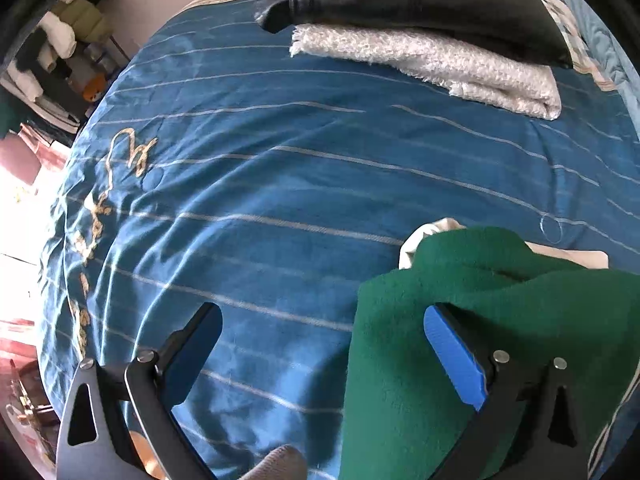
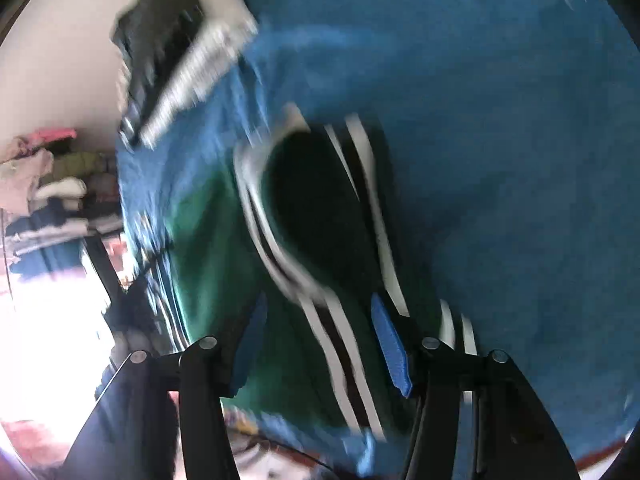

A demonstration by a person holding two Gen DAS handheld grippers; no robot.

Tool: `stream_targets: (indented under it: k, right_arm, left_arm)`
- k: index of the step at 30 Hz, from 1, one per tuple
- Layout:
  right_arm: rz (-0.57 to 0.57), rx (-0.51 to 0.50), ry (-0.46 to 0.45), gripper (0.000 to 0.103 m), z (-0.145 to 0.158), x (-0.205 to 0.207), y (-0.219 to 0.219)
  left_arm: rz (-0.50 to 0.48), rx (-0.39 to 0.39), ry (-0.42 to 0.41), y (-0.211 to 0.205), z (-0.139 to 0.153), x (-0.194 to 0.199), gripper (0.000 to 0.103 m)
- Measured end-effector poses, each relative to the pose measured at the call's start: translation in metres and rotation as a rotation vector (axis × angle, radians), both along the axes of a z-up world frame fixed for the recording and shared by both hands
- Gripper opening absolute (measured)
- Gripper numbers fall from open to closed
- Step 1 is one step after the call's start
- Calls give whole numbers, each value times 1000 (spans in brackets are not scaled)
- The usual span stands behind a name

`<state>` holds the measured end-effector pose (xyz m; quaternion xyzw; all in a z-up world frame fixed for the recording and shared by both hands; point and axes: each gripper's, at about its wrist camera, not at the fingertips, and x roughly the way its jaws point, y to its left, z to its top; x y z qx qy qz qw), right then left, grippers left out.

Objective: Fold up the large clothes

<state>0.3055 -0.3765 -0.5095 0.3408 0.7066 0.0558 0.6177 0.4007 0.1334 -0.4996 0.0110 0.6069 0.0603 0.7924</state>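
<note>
Left gripper (image 1: 322, 344): fingers spread wide, holding nothing; one blue pad (image 1: 454, 354) lies over the near edge of the green garment, the other finger hangs over bare bedding.
Right gripper (image 2: 318, 336): fingers apart, poised above the striped part of the same garment with no cloth pinched between them; this view is badly smeared, so fine contact cannot be judged.
Green garment (image 1: 460, 320): lies rumpled on the near right of the bed in the left wrist view, with a pale lining (image 1: 428, 236) peeking out at its far edge; the right wrist view shows black-and-white striped trim (image 2: 344, 360) around a dark opening (image 2: 312, 200), probably the neck or a cuff.
Step in hand: likely taking hold of the garment to spread or fold it. Grip a single layer near an edge or seam, both sides level, and pull taut before laying it over, so no crease is trapped.
Blue striped bedspread (image 1: 260, 184): wrinkled, open room for folding.
Folded stack: white fluffy item (image 1: 440, 64) with a black one (image 1: 420, 0) on top, far side, well apart.
</note>
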Motion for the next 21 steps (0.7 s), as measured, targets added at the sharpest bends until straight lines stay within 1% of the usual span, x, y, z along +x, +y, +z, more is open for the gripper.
stream_targets:
  k: [3, 4, 5, 6, 7, 8, 9, 11, 13, 15, 16, 17, 19, 20, 21]
  right_arm:
    - [-17, 29, 83, 57, -28, -34, 5]
    - [-36, 56, 91, 57, -39, -41, 8]
    - [-58, 108, 82, 57, -48, -46, 12]
    - [-62, 125, 85, 56, -53, -47, 16]
    - [-56, 111, 78, 48, -54, -47, 20]
    - [-34, 82, 55, 28, -51, -46, 25]
    - [-27, 57, 35, 3, -46, -46, 28]
    - [-52, 30, -14, 3, -27, -48, 26]
    - [-97, -12, -72, 3, 5, -58, 13]
    - [-127, -84, -87, 3, 22, -70, -3]
    - [-113, -104, -62, 3, 18, -74, -8]
    - [-78, -113, -11, 3, 5, -75, -9]
    - [-22, -94, 109, 3, -22, -71, -5]
    - [-21, -70, 138, 3, -27, -67, -4]
    - [5, -72, 148, 3, -21, -56, -2]
  left_arm:
    - [2, 18, -6, -7, 12, -12, 103]
    - [1, 22, -12, -9, 16, -17, 103]
    - [0, 27, -18, -10, 19, -22, 103]
    - [-4, 36, -20, -12, 21, -26, 103]
    - [-14, 47, -21, -14, 22, -29, 103]
    - [-24, 57, -23, -15, 23, -31, 103]
    - [-32, 70, -27, -17, 25, -34, 103]
    - [-49, 93, -35, -21, 29, -41, 103]
    - [-53, 88, -39, -23, 33, -47, 103]
    - [-57, 87, -38, -24, 33, -52, 103]
    - [-54, 68, -32, -23, 29, -53, 103]
    - [-42, 49, -27, -23, 25, -54, 103]
    - [-3, 41, 0, -20, 19, -52, 103]
    - [13, 39, 6, -17, 19, -51, 103]
    - [26, 39, 6, -13, 20, -50, 103]
